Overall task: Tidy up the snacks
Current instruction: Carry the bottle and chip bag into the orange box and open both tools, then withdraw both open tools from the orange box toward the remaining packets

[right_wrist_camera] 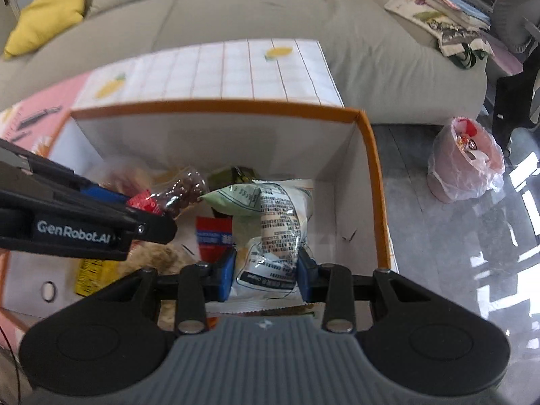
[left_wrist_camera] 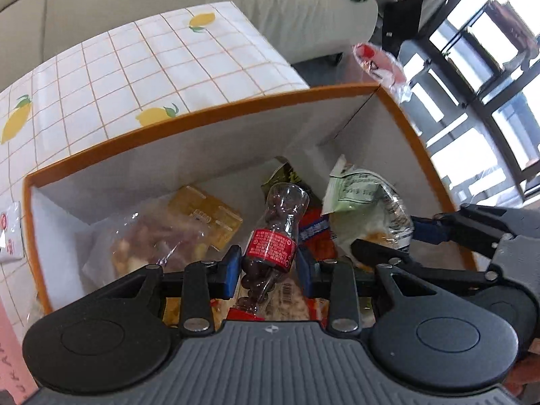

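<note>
My left gripper [left_wrist_camera: 269,267] is shut on a small clear bottle of dark candies [left_wrist_camera: 274,236] with a red label, held over the orange-rimmed white box [left_wrist_camera: 189,118]. My right gripper [right_wrist_camera: 265,271] is shut on a pale green and white snack bag [right_wrist_camera: 270,222], also inside the same box [right_wrist_camera: 219,104]. In the right wrist view the left gripper [right_wrist_camera: 148,214] comes in from the left with the bottle [right_wrist_camera: 184,190]. In the left wrist view the right gripper's fingers [left_wrist_camera: 378,253] show at the right, on the bag [left_wrist_camera: 364,195].
The box holds a clear bag of mixed snacks [left_wrist_camera: 152,239], a yellow packet [left_wrist_camera: 209,216], a red and blue packet [right_wrist_camera: 214,233] and a dark green packet [right_wrist_camera: 236,173]. It stands on a lemon-print tablecloth [left_wrist_camera: 135,64]. A sofa [right_wrist_camera: 253,13] lies behind; a pink-lined bin [right_wrist_camera: 464,162] stands on the floor.
</note>
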Motion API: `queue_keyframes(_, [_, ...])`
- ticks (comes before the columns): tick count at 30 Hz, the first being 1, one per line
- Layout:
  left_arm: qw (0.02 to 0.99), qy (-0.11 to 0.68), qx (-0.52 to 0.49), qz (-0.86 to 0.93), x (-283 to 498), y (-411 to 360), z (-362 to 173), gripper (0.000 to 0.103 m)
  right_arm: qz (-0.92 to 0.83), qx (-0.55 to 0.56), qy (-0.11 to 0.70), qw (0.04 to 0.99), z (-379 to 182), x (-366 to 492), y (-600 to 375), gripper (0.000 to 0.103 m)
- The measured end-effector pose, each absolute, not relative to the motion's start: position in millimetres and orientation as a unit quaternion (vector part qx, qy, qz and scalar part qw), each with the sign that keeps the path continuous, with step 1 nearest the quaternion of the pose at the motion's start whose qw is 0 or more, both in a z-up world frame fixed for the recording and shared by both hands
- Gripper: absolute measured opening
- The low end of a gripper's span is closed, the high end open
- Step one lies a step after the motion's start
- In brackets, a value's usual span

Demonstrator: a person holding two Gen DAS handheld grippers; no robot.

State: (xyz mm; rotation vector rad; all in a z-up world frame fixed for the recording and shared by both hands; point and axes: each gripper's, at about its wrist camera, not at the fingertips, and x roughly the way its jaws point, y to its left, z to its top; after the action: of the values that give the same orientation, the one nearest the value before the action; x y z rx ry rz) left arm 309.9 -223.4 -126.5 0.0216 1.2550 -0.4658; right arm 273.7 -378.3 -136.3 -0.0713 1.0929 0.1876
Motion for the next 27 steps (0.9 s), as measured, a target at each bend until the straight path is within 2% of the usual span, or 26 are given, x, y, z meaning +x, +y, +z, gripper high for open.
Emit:
queue_keyframes(10, [0.779, 0.589, 0.037, -0.211, 312, -227, -133, 0.040, 0.064, -0.043, 0.541, 0.838, -150, 279, -377, 0.040])
queue_keyframes(13, [0.782, 0.584, 0.038, -0.214, 308, -224, -124, 0.049, 0.063, -0.044, 0.541, 0.838, -146, 277, -374, 0.054])
queue_keyframes(14, [0.783, 0.582, 0.040, -0.216, 305, -222, -120, 0.052, 0.060, -0.048, 0.540, 0.838, -144, 276, -373, 0.064])
queue_keyframes(21, [0.798, 0.561, 0.059, -0.213, 285, -203, -85, 0.056, 0.040, -0.057, 0.535, 0.842, -127, 269, -365, 0.080])
queue_keyframes(27, [0.818, 0.534, 0.062, -0.202, 262, -185, -49, 0.056, 0.035, -0.062, 0.519, 0.852, -100, 251, -355, 0.083])
